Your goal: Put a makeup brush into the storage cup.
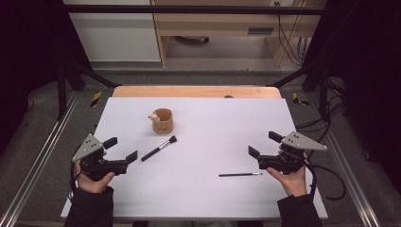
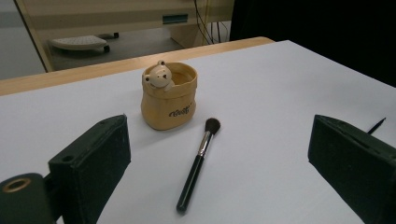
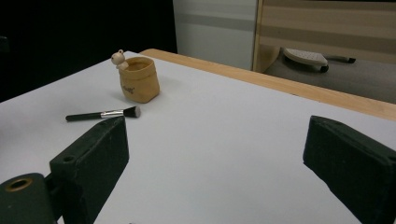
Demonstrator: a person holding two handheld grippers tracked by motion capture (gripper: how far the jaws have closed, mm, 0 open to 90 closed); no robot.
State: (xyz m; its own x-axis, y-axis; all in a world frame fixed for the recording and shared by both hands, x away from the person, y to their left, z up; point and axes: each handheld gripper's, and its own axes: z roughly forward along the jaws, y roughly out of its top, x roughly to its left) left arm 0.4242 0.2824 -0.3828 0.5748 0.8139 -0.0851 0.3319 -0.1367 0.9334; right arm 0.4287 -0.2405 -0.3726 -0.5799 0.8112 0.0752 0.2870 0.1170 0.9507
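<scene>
The white tabletop (image 1: 198, 189) is mostly bare, with a strip of wood showing along its far edge and dark frame rails and floor beyond its sides. A tan pot (image 1: 162, 120) with a small bear figure on its rim stands upright in the far left-centre part, well in from every edge. Just in front of it, apart from it, lies a thick brush (image 1: 159, 148), slanted, bristles toward the pot. A thin brush (image 1: 240, 174) lies flat right of centre, nearer the person's side, its length running across the tabletop. Between the two brushes the white surface is open, and so is the whole far right part and the near strip.

The left gripper (image 1: 121, 150) is over the left edge region, held in a hand (image 1: 92, 177), its jaws standing wide apart with nothing between them; it touches nothing. In the left gripper view the pot (image 2: 169, 95) and thick brush (image 2: 197, 164) lie ahead between the jaws, well off.

The right gripper (image 1: 264, 144) is near the right edge, held in the other hand (image 1: 290, 179), jaws likewise spread wide and empty. The thin brush lies near it, to its inner side, untouched. In the right gripper view the pot (image 3: 138, 79) and thick brush (image 3: 103, 114) sit far off to the left.
</scene>
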